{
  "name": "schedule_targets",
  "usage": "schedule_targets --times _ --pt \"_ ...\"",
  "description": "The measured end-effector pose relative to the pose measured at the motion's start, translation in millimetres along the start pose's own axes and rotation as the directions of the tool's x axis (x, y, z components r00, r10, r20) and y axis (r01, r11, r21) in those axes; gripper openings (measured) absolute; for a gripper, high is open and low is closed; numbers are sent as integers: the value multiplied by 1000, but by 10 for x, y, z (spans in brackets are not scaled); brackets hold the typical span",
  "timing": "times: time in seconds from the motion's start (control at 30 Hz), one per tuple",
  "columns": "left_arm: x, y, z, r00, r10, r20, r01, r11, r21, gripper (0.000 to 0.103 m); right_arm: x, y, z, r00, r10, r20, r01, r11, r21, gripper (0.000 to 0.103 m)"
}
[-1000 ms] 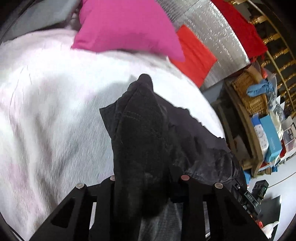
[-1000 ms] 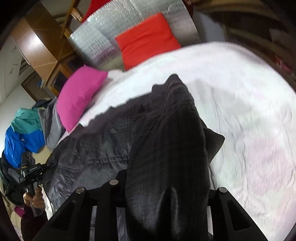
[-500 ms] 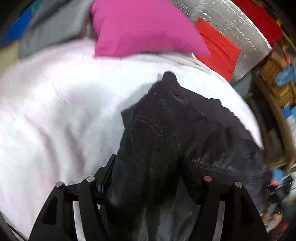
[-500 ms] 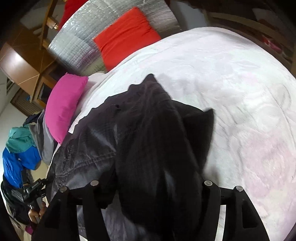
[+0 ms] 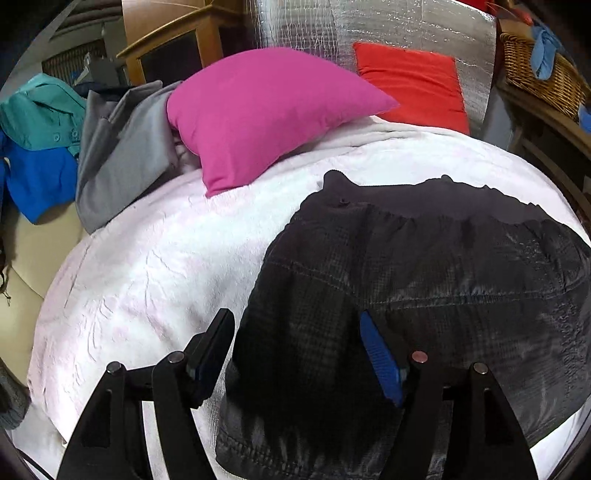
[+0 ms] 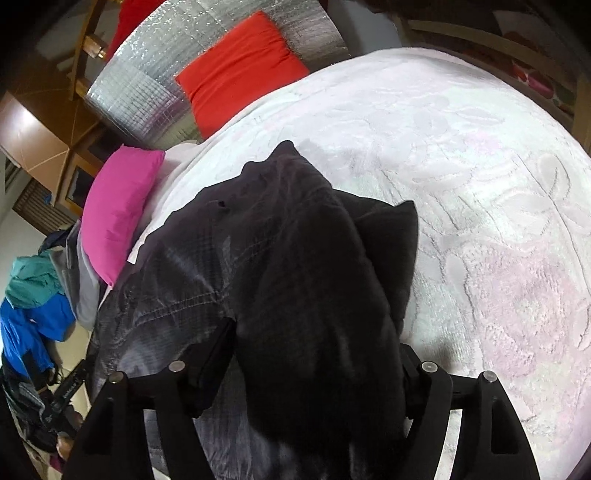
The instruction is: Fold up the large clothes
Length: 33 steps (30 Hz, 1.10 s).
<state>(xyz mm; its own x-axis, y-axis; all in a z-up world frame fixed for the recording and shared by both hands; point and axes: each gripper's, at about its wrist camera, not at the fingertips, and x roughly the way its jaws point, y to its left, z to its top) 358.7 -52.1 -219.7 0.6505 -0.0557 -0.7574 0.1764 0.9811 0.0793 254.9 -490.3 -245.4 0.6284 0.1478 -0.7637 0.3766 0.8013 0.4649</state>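
A dark quilted jacket (image 5: 424, 266) lies on the white bedspread (image 5: 147, 266). In the left wrist view my left gripper (image 5: 295, 339) hangs just above its near edge. Its jaws are opening, the blue pads (image 5: 376, 354) are bare, and the cloth lies under the gap without being pinched. In the right wrist view a thick fold of the jacket (image 6: 288, 240) bulges up between the fingers of my right gripper (image 6: 314, 354). Those jaws are opening too, the left finger (image 6: 218, 343) stands clear of the cloth, and the fold hides the right one.
A pink pillow (image 5: 266, 110) and a red pillow (image 5: 410, 85) lean at the head of the bed against a silver foil panel (image 5: 369, 29). A grey garment (image 5: 122, 155) and teal and blue clothes (image 5: 37, 147) are piled at the left. A wicker basket (image 5: 539, 70) stands on the right.
Both grippers' jaws have spread wide and let go of the jacket folds they pinched. The left gripper has rolled and drawn back, and the jacket now lies flatter on the bed.
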Motion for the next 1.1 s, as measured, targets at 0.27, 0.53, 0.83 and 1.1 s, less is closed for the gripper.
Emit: schedule_targets --times 0.27,0.53,0.83,1.1 --pt "-14 -3 0 1000 22 3 -22 1000 1 71 -227 168 24 992 19 124 -10 997 -73 43" --pt "5 -8 -30 999 34 -6 -34 999 14 71 12 -21 43 1000 -30 0 30 1000 7 61" --pt "30 11 -26 999 35 -21 -35 999 19 74 -92 -118 54 1000 1 -9 0 997 72 66" --pt "268 299 -6 976 -173 -134 149 974 -173 82 84 -195 102 999 49 -18 -46 989 143 72"
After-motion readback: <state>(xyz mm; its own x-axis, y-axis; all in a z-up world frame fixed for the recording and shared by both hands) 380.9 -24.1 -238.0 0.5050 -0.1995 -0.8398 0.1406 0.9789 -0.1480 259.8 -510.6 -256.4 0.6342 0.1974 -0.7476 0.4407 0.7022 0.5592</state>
